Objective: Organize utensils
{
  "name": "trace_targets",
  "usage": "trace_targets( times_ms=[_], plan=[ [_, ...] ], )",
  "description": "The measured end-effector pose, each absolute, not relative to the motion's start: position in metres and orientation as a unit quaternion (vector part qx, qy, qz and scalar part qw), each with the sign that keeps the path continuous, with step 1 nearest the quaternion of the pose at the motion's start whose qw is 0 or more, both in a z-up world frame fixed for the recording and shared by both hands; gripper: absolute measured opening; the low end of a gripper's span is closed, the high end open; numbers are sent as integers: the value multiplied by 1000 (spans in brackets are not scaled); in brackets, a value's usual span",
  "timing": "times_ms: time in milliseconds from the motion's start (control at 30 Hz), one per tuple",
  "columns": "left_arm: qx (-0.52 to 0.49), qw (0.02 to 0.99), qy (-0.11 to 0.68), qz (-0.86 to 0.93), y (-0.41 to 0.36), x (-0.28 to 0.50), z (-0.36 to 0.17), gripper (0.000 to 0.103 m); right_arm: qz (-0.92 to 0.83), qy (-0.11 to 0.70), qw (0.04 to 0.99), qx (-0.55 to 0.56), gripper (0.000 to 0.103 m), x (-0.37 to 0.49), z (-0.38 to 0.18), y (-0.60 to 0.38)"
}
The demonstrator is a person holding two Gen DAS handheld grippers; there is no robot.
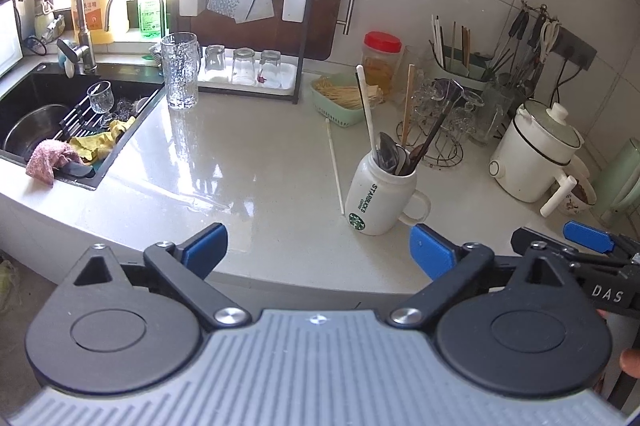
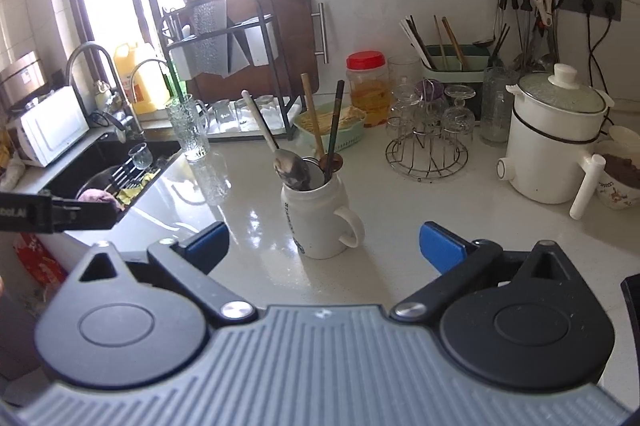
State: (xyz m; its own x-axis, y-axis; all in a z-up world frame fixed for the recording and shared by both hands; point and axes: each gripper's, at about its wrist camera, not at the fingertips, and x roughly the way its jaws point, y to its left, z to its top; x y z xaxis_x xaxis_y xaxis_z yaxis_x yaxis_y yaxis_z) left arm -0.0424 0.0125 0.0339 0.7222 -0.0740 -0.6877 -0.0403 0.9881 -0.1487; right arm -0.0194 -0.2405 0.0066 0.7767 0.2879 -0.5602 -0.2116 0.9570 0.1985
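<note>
Standing upright on the pale glossy countertop, the white ceramic Starbucks mug was barrel-shaped with a looped handle and a green round logo. It held the utensils bowl-up or handle-up: metal spoons, a white-handled one, a wooden chopstick and a dark chopstick. Just left of the mug a single white chopstick lay flat on the counter. Behind the mug sat a ribbed green plastic basket and a wire glass rack. The left gripper and the right gripper hovered near the mug, blue-padded jaws spread wide, nothing between them.
</note>
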Motion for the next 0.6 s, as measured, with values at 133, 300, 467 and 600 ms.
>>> trace_targets(
  times_ms=[133,300,467,600],
  plan=[
    [-73,925,372,-11,14,-45,34,100,131,301,943,60,103,-22,7,-237],
    [-70,925,374,-11,15,-47,34,101,130,299,943,63,103,-25,8,-233],
    [-67,924,376,-8,16,-49,35,101,129,299,943,66,103,-26,7,-230],
    [-66,923,379,-8,18,-49,35,101,125,299,944,67,103,-26,7,-230]
  ],
)
